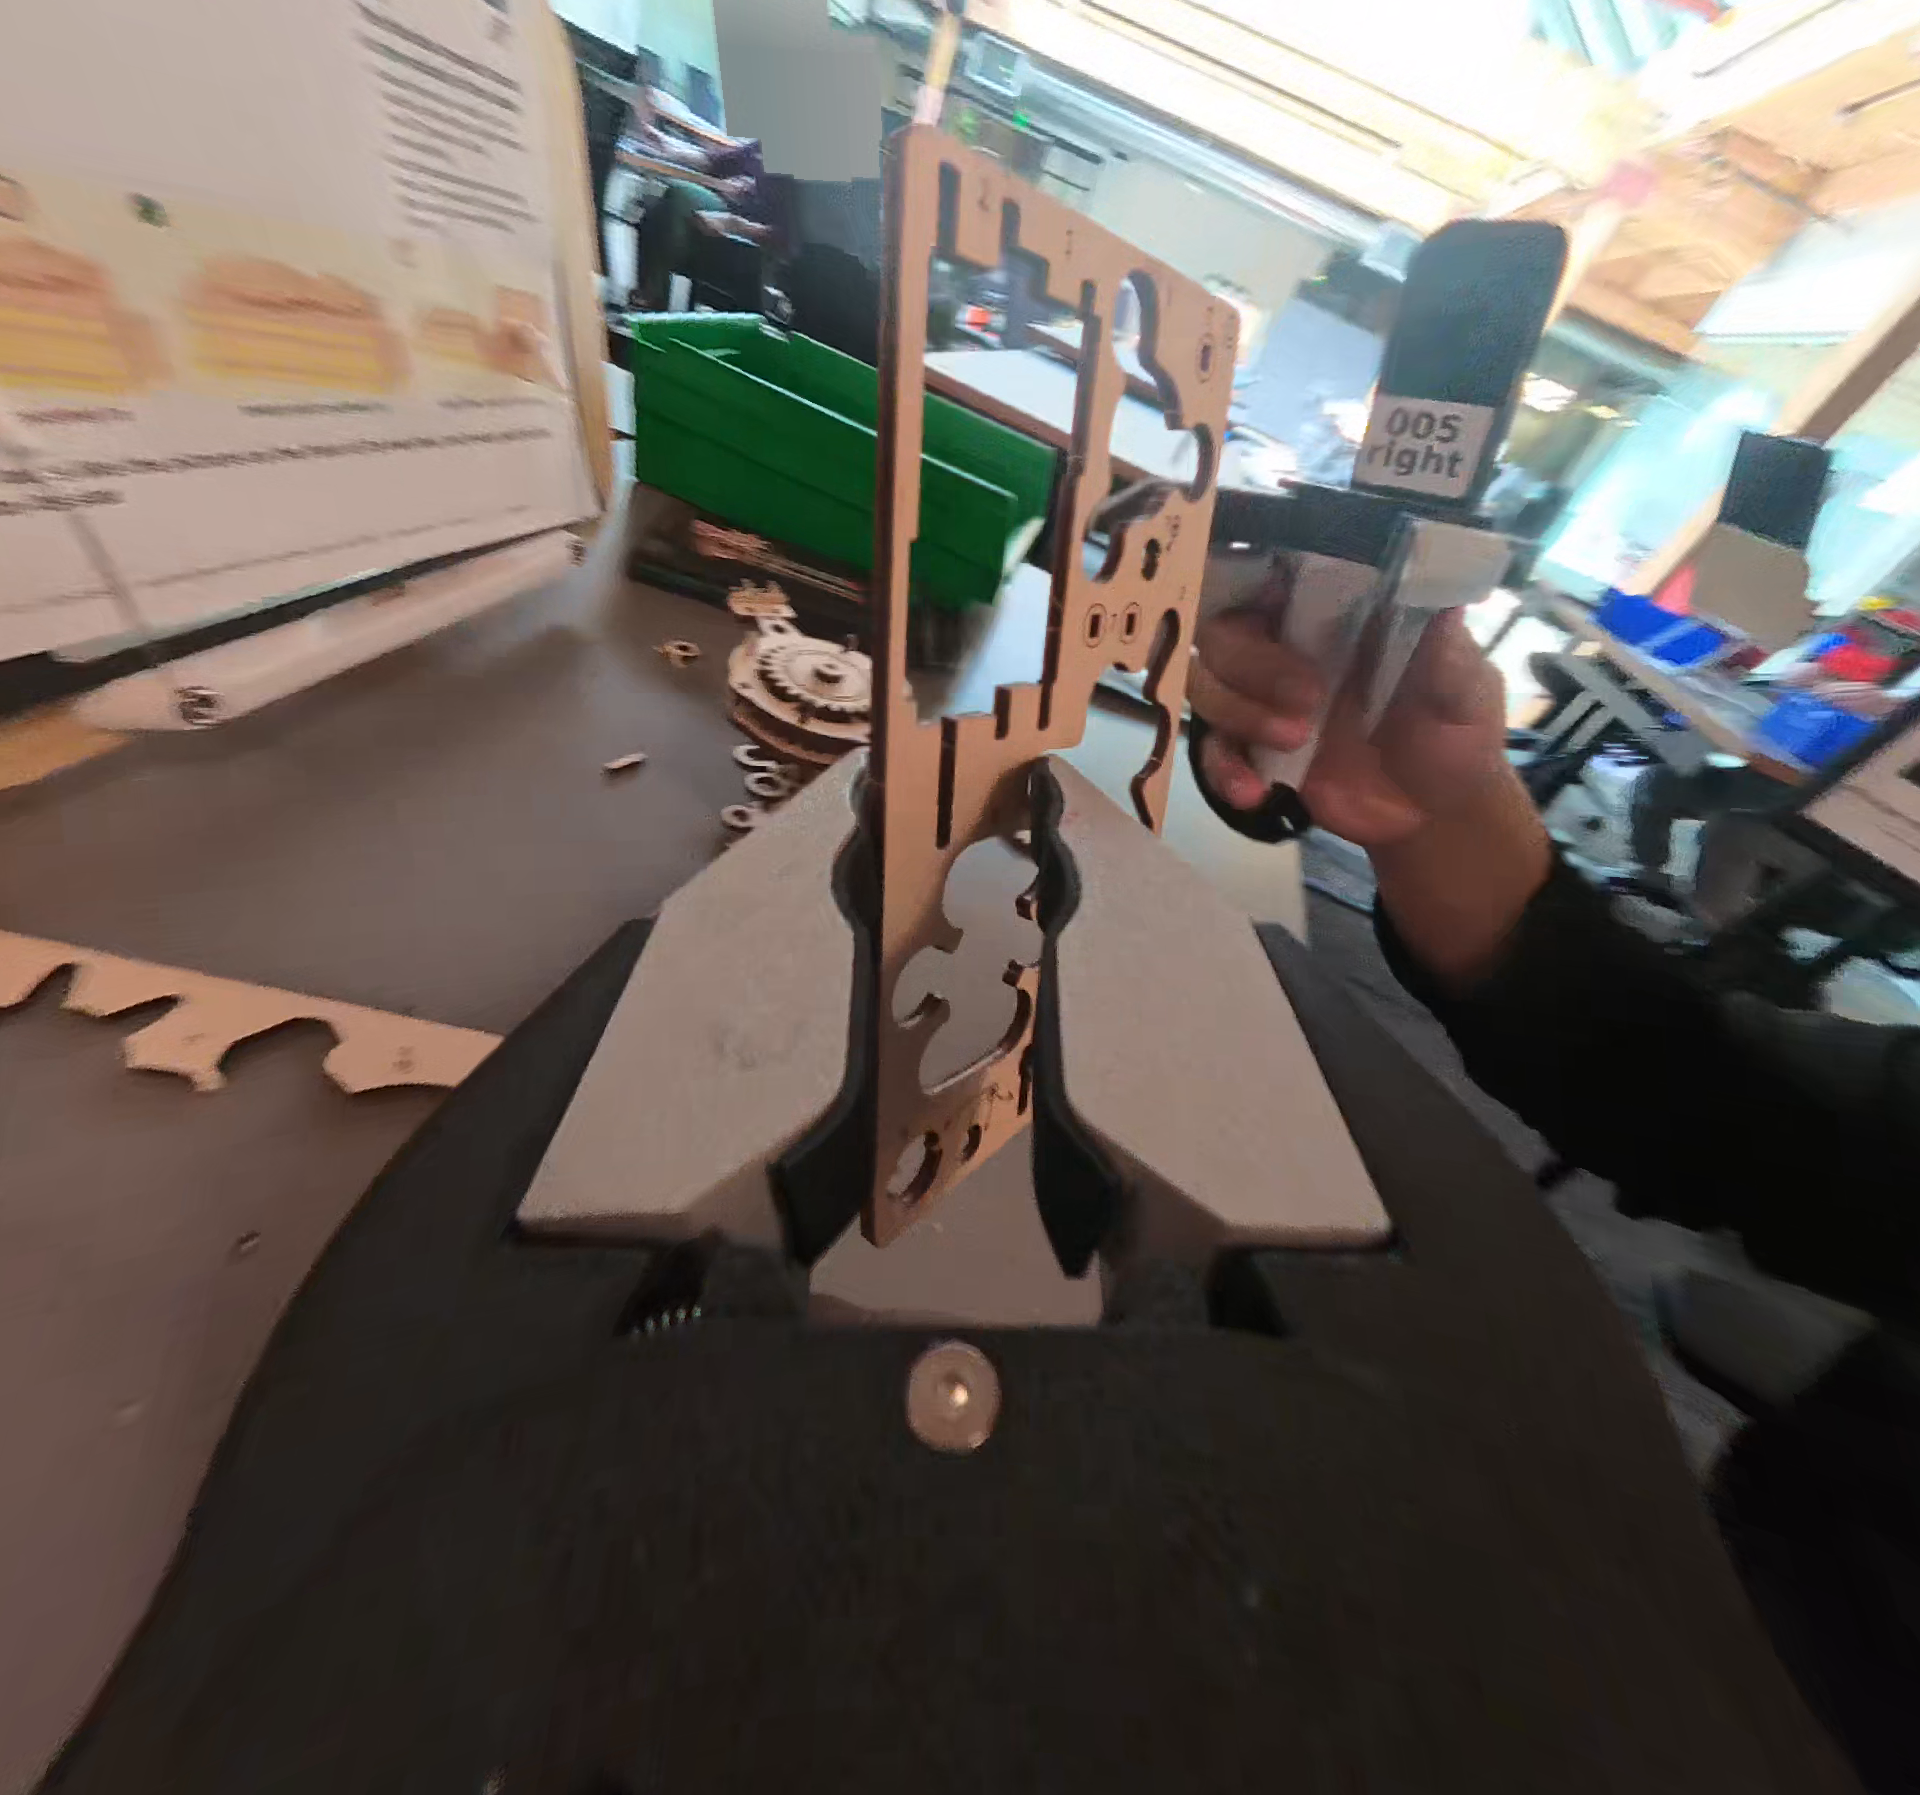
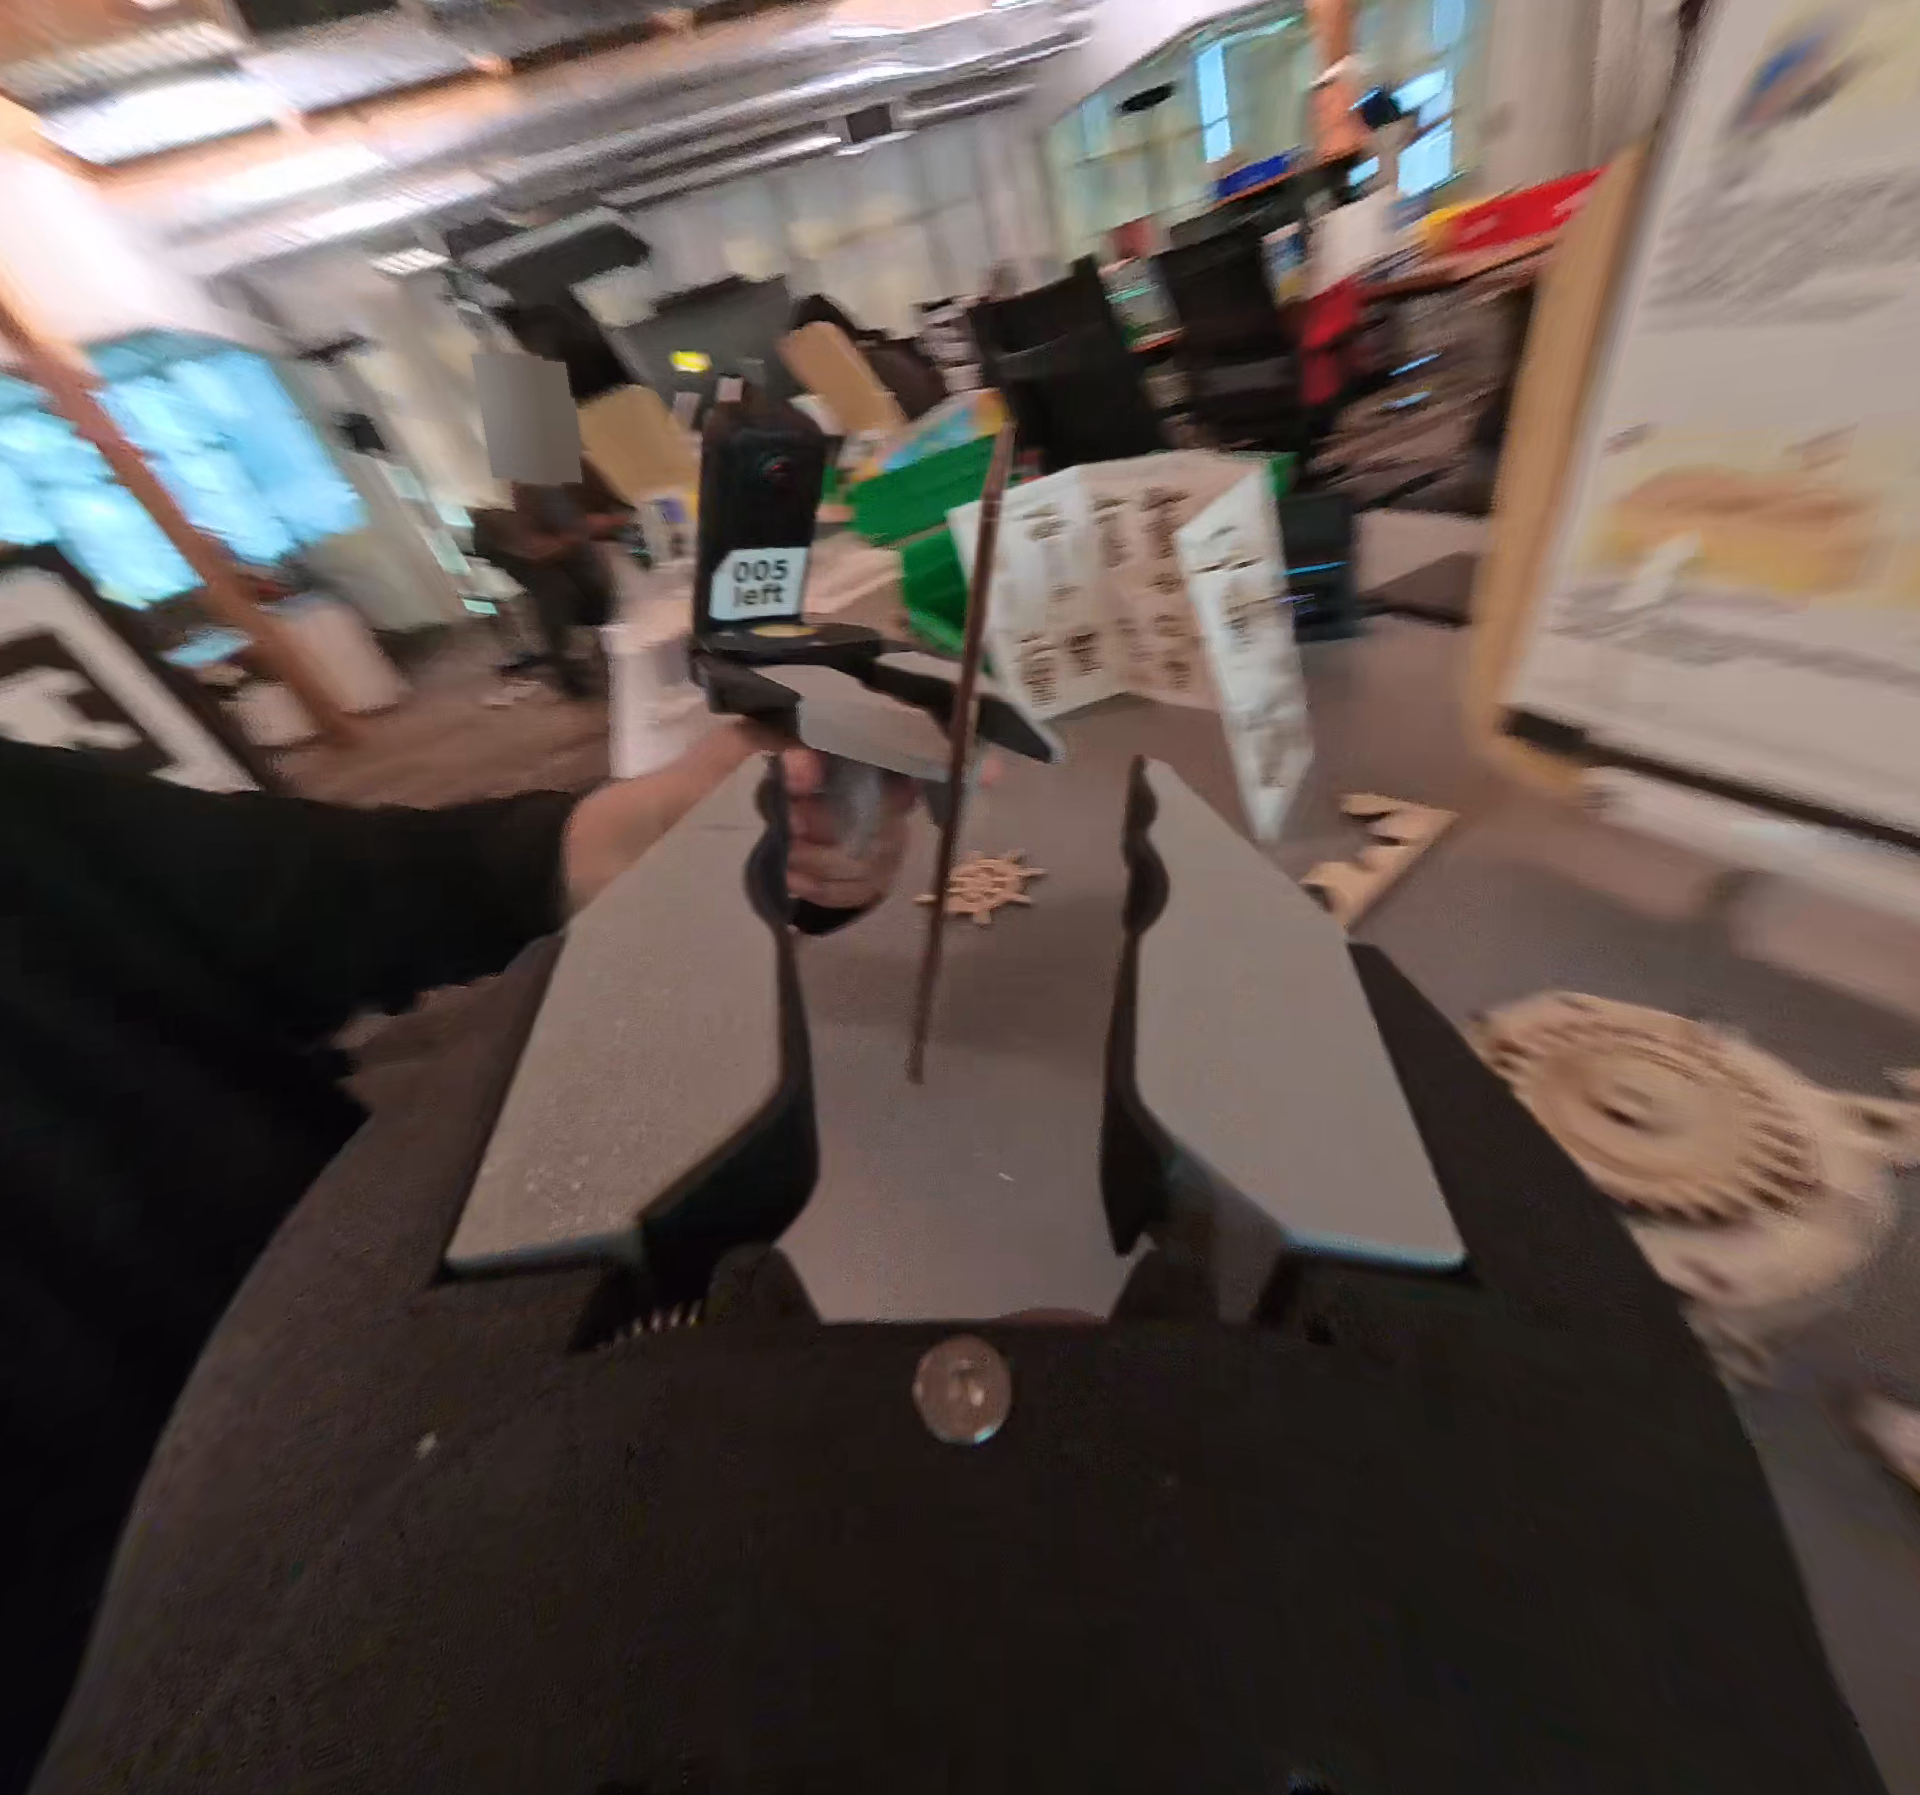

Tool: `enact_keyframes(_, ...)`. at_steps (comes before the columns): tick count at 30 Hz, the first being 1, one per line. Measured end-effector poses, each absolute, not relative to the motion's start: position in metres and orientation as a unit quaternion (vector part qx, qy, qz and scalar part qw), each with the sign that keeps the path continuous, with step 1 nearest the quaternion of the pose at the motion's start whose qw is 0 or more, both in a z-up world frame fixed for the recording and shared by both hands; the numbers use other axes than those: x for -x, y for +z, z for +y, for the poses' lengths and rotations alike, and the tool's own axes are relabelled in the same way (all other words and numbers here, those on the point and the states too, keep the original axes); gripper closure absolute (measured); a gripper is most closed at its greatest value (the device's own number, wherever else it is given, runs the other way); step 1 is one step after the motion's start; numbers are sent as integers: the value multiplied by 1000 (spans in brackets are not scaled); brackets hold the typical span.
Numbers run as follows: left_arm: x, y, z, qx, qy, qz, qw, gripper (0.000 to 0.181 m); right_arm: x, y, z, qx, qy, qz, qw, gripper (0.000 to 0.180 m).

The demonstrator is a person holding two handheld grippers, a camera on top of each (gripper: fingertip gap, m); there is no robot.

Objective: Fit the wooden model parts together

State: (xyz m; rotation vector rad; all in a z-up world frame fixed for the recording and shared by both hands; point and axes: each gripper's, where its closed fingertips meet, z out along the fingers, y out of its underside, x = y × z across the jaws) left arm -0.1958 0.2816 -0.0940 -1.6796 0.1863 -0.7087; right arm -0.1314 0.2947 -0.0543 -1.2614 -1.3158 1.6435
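In my left wrist view, my left gripper [image 1: 951, 810] pinches the cut-out wooden sheet [image 1: 1023, 540] upright above the table [image 1: 364, 831]; green bins [image 1: 790, 436] behind, contents hidden. In my right wrist view, my right gripper [image 2: 951, 810] is spread, straddling the sheet's edge; I should close squarely, gently.

wooden sheet [image 1: 961, 966] in left claw [image 1: 951, 789]

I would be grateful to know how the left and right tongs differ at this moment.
The left tongs are shut on the upright wooden parts sheet; the right tongs are open and empty. The sheet sits between the left fingers, whereas it stands edge-on ahead of the right fingers, untouched. Both are grey-fingered and hand-held.
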Motion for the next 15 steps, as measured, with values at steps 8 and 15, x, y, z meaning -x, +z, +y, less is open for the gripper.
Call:
enact_keyframes(8,206,-89,257,714,-231,173,638,144,192,-67,266,408,665,-573,252,180)
enact_keyframes(15,221,-94,242,690,-341,207,604,174,220,-83,253,384,699,-585,147,180)
